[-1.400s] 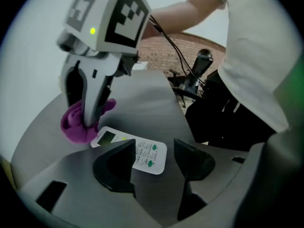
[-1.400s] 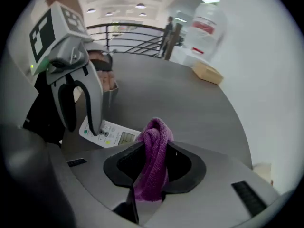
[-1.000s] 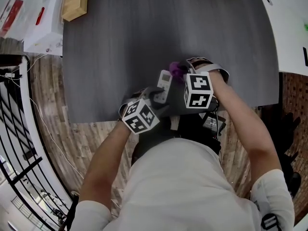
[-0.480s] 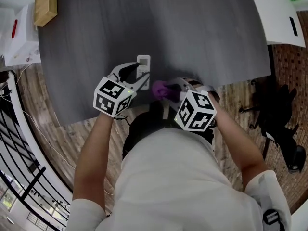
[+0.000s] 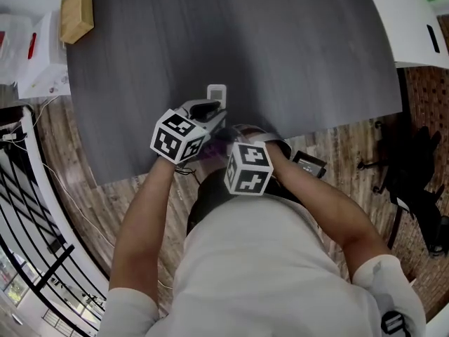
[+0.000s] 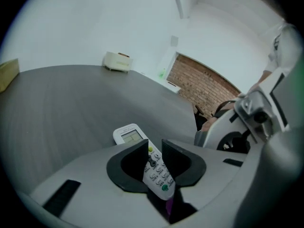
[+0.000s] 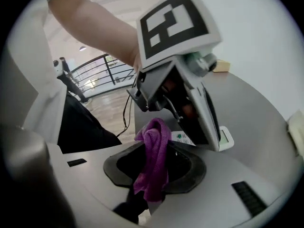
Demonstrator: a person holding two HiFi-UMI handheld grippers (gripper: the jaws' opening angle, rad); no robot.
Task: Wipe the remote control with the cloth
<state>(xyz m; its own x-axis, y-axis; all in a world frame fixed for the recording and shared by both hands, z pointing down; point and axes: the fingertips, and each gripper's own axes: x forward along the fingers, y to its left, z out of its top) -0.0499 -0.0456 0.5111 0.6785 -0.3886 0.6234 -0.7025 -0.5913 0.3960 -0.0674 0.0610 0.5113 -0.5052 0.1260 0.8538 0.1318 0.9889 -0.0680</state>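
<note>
Two grippers meet at frame centre. The left gripper (image 6: 155,152) is closing on the one remote control (image 6: 129,135), near the table's (image 5: 280,48) lower edge. The right gripper (image 7: 159,161) clamps the one purple cloth (image 7: 153,139).

With the left forearm (image 5: 144,216) and right forearm (image 5: 316,202) rising from six o'clock, the left gripper (image 5: 212,112) points toward one o'clock, its jaws closing on the remote control (image 6: 129,135), while the right gripper (image 7: 154,167) at its five o'clock clamps the cloth (image 7: 156,137).

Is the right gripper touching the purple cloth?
Touching. The right gripper view shows the right gripper pinching the purple cloth between its tongs.
</note>
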